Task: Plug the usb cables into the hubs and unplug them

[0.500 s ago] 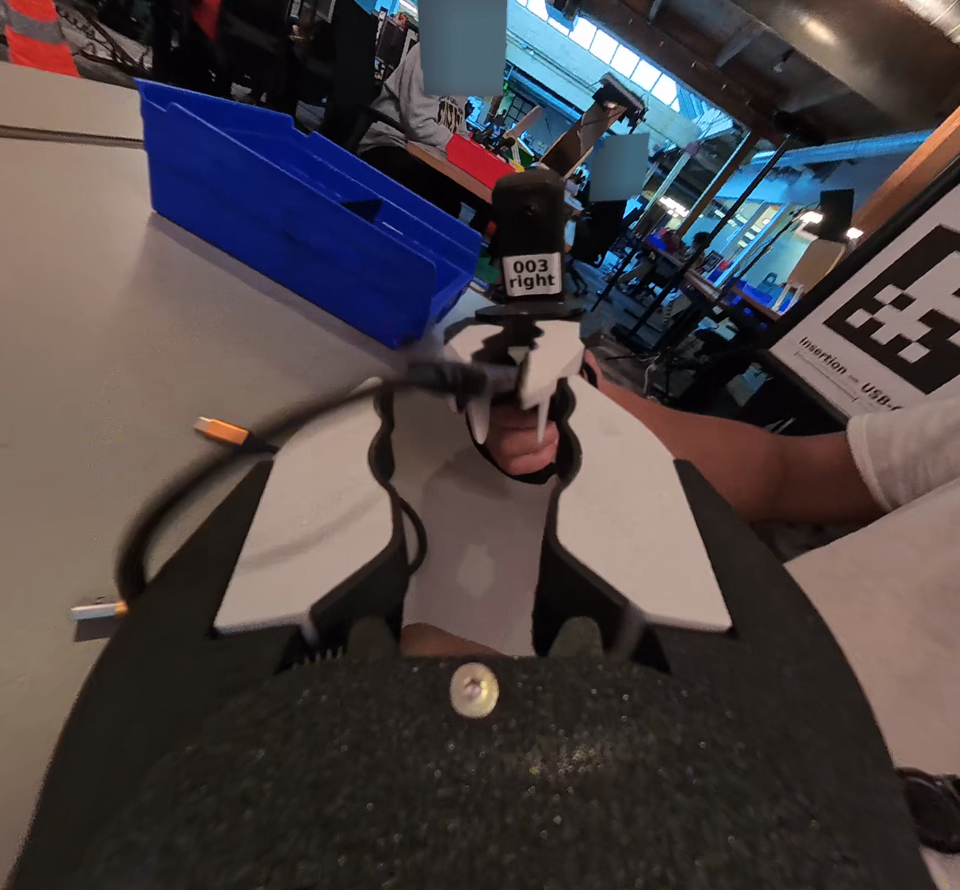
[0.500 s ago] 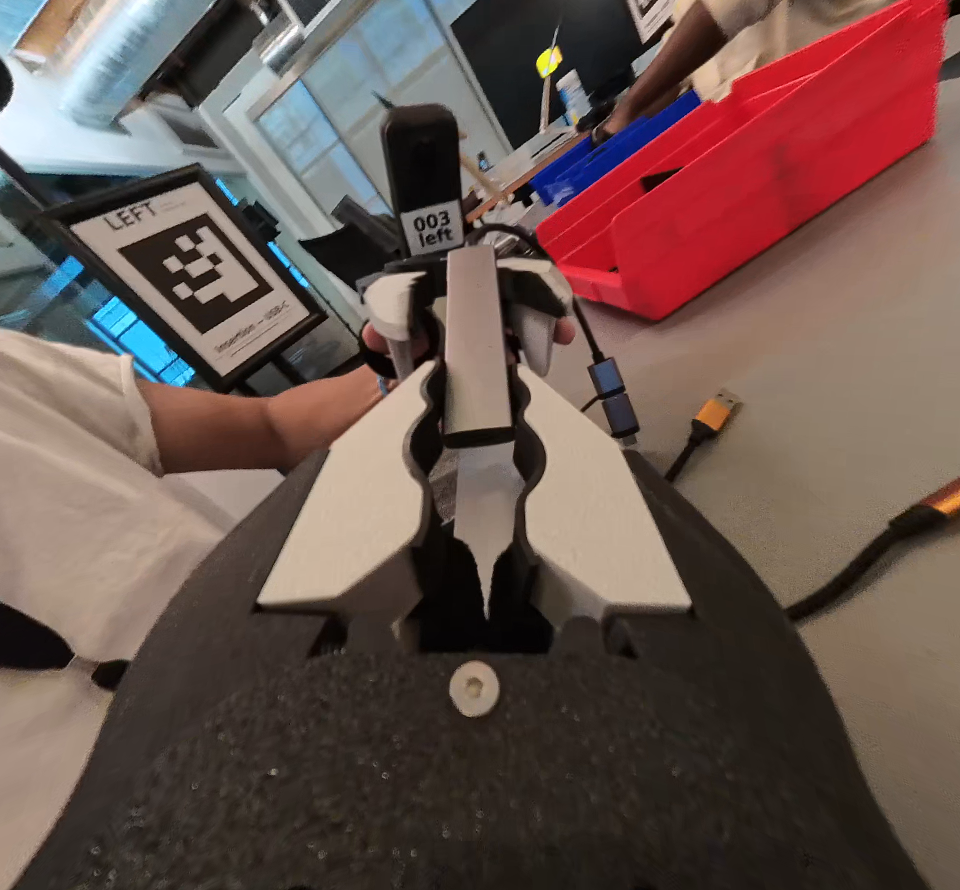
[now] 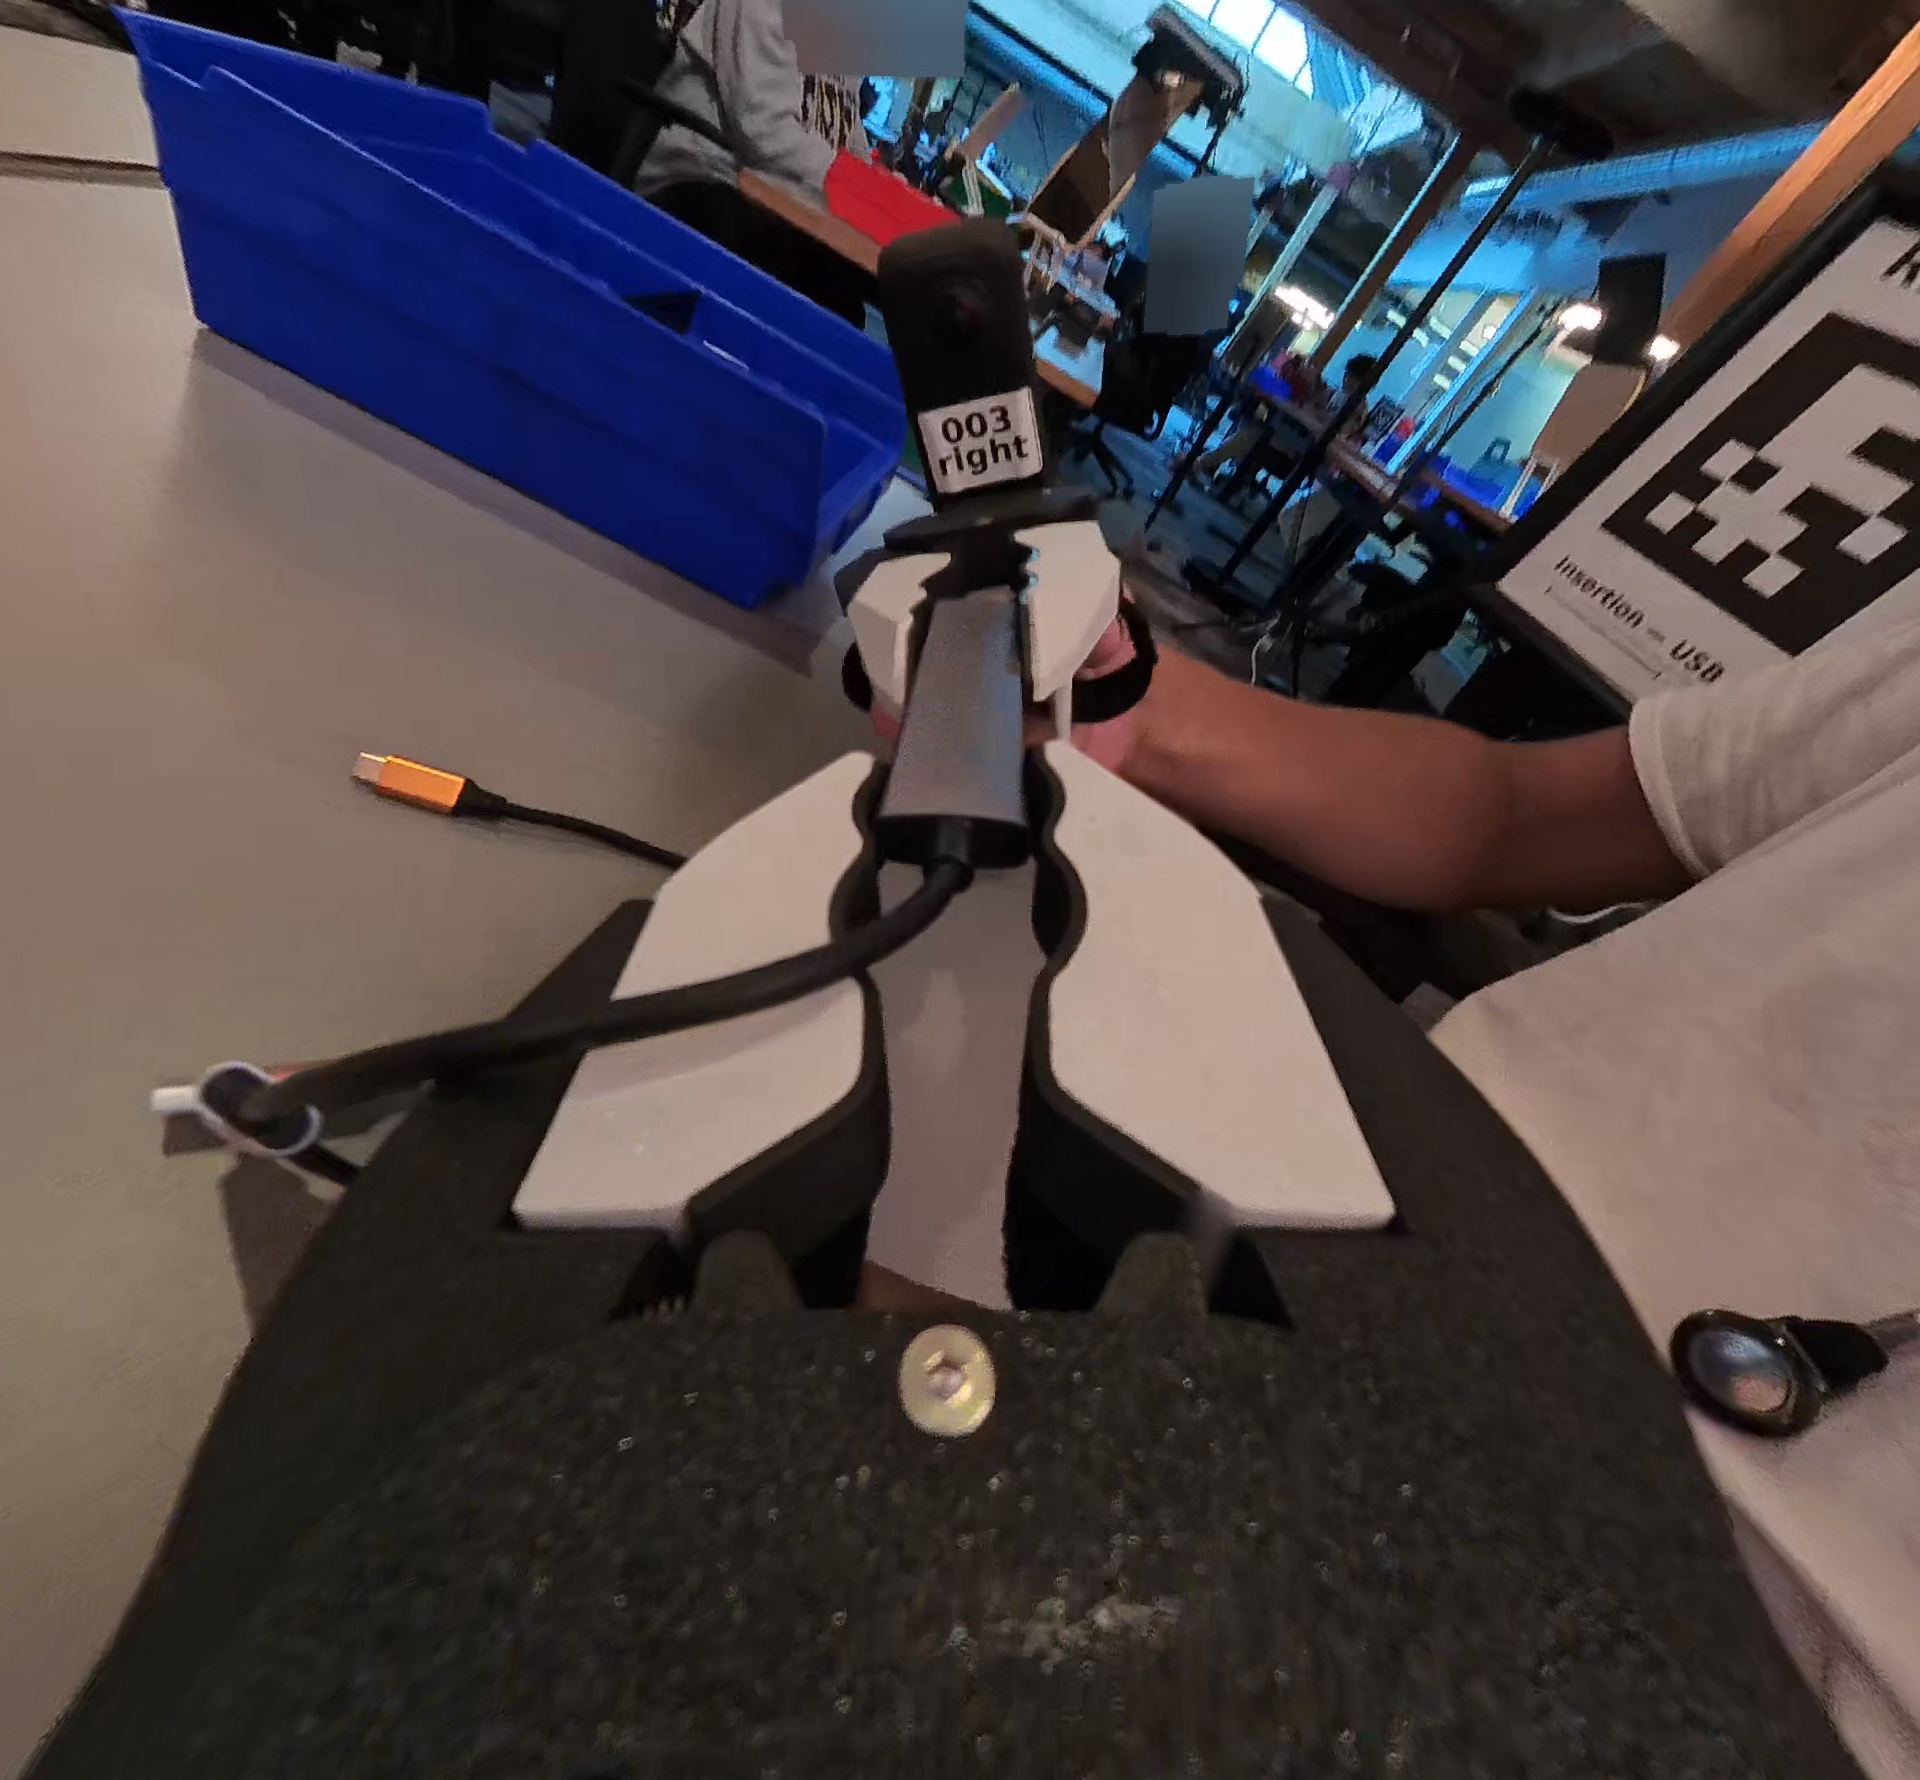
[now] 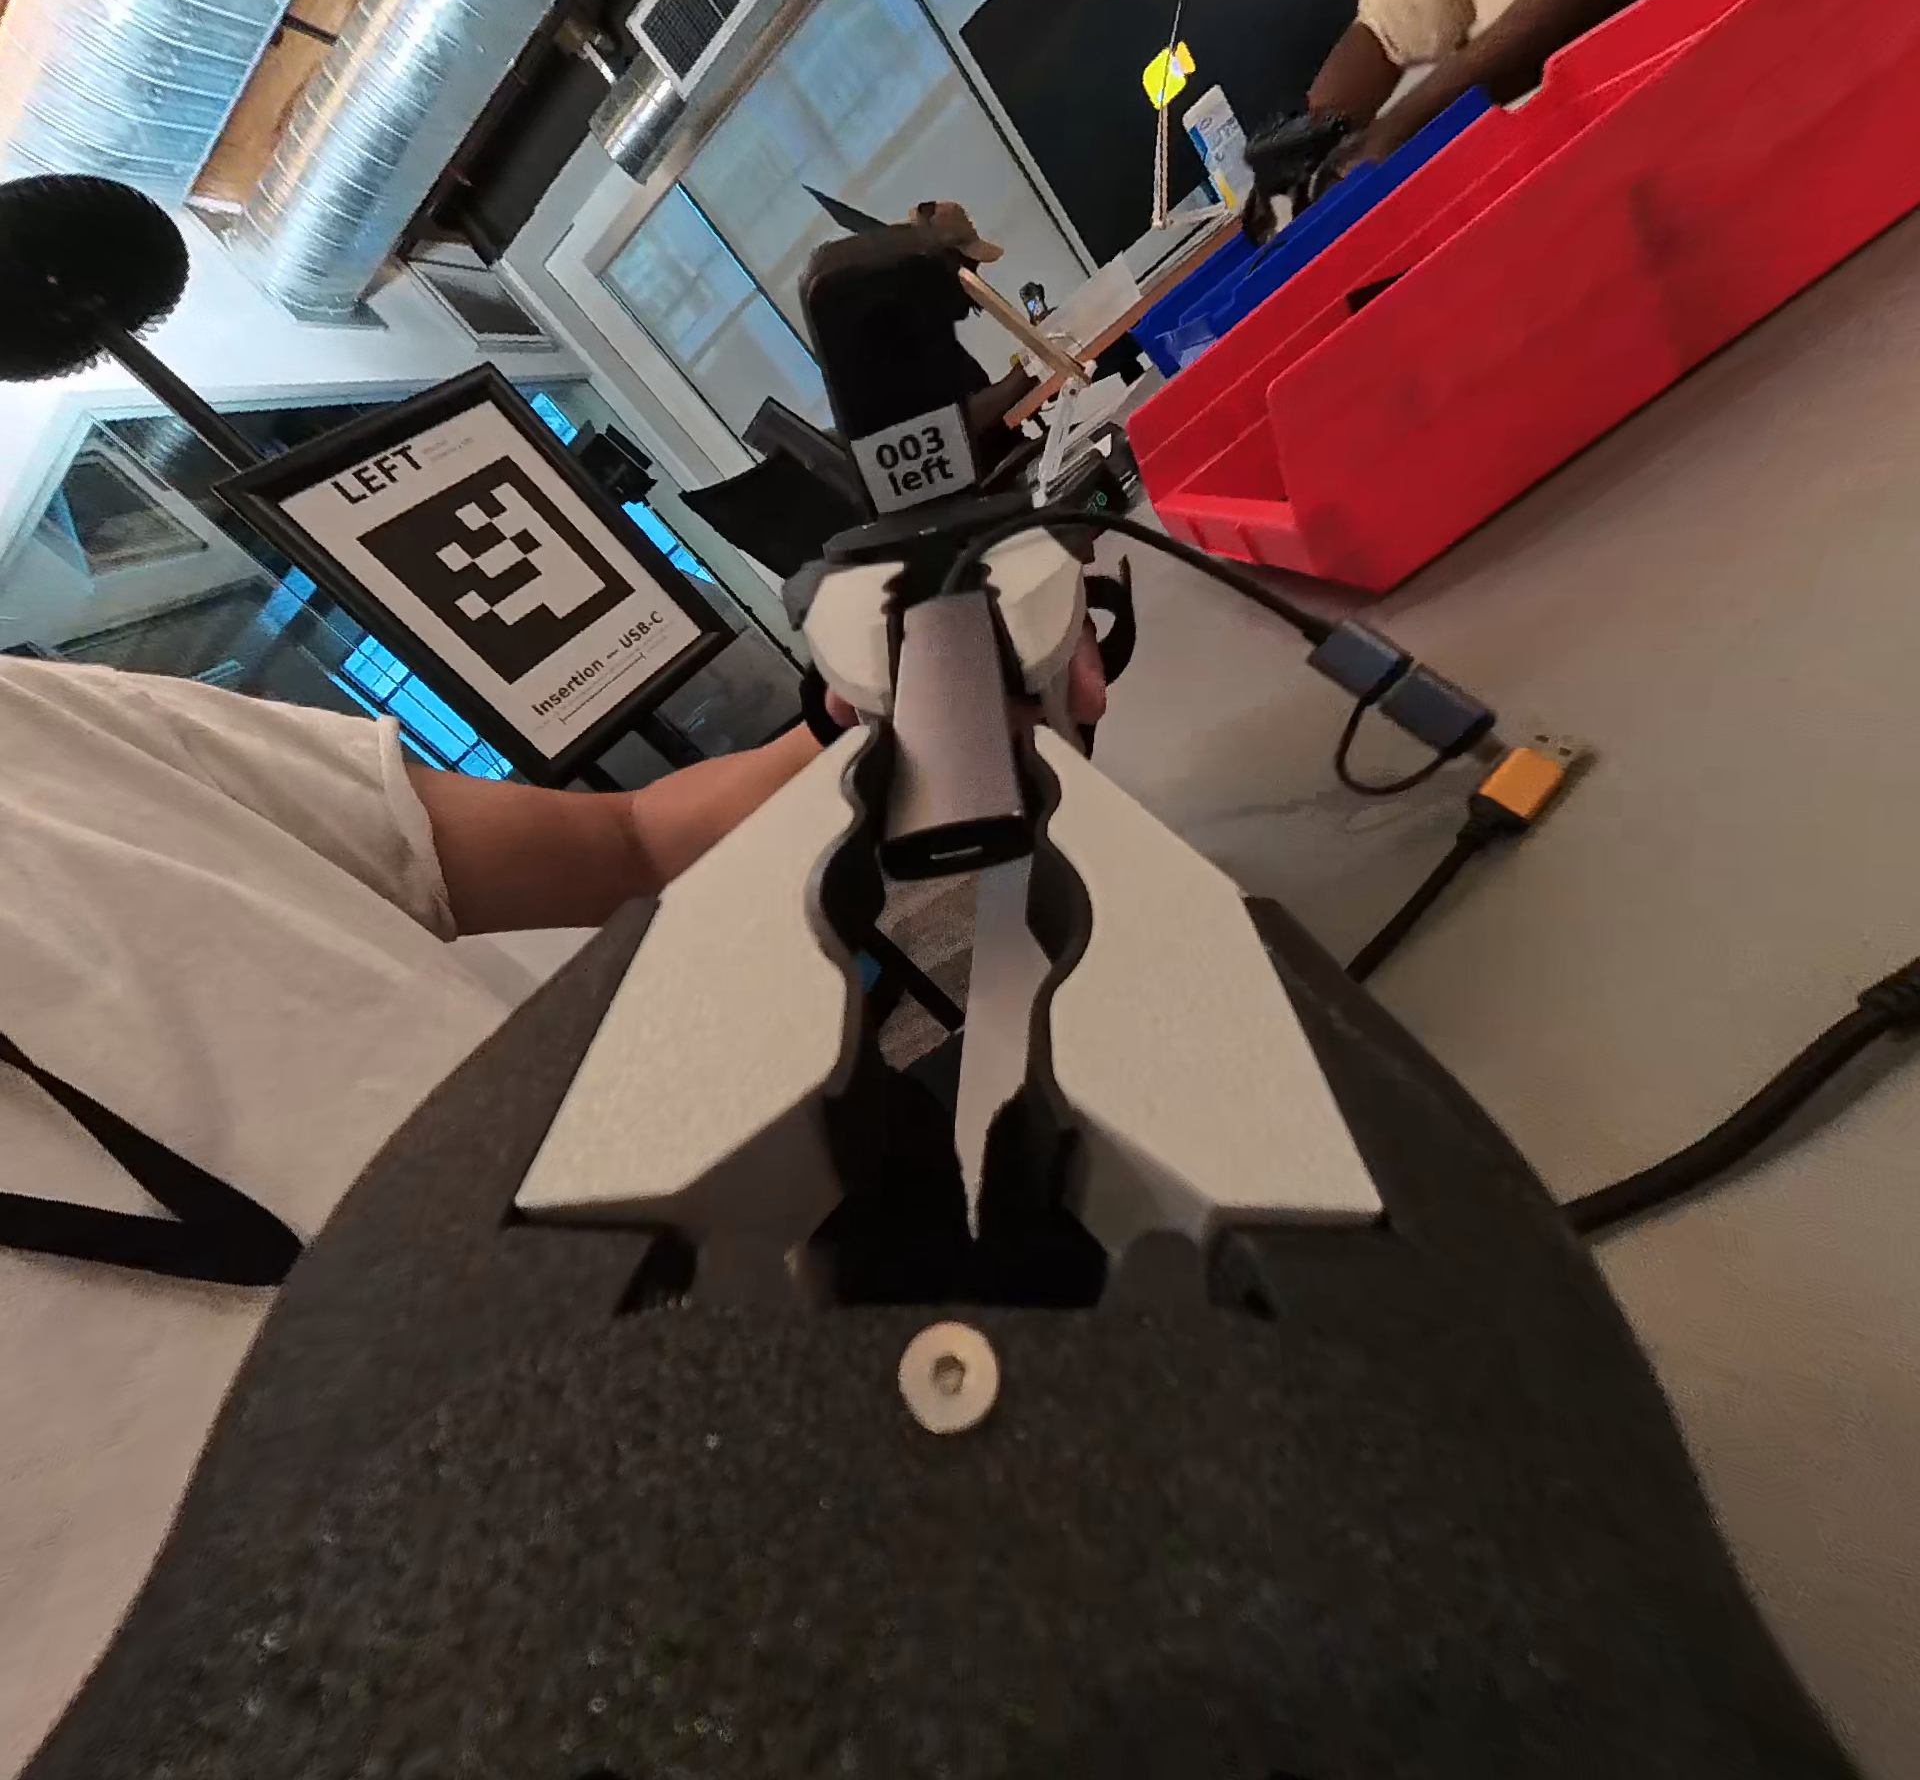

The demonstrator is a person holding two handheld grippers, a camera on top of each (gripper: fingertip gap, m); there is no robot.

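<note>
A slim grey USB hub (image 3: pixel 956 722) is held in the air between my two grippers, above the grey table (image 3: pixel 208 691). My left gripper (image 3: pixel 956 785) is shut on the hub's cable end. The hub's black cable (image 3: pixel 623 1013) runs left from there to a silver plug (image 3: pixel 182 1098). My right gripper (image 4: pixel 951 764) is shut on the hub's other end (image 4: pixel 951 795), whose dark port face points at that camera. Each gripper shows in the other's view, the right one (image 3: pixel 977 629) and the left one (image 4: pixel 940 629). A loose orange USB plug (image 3: pixel 416 783) lies on the table, also in the right wrist view (image 4: pixel 1522 780).
A blue bin (image 3: pixel 499 359) stands at the back left of the left wrist view. A red bin (image 4: pixel 1558 328) stands at the right of the right wrist view. The hub cable's blue-grey connector (image 4: pixel 1397 696) hangs near the orange plug. Another black cable (image 4: pixel 1766 1107) crosses the table. Framed marker signs (image 4: pixel 488 567) stand off the table's edge. The grippers are tip to tip, or close to it. Left tips and right tips are each some 15 cm from the loose orange USB plug (image 3: pixel 416 783).
The hub now lies lengthwise between my left fingers, which have closed in on its cable end. The right gripper keeps its grip. Both views have tilted.
</note>
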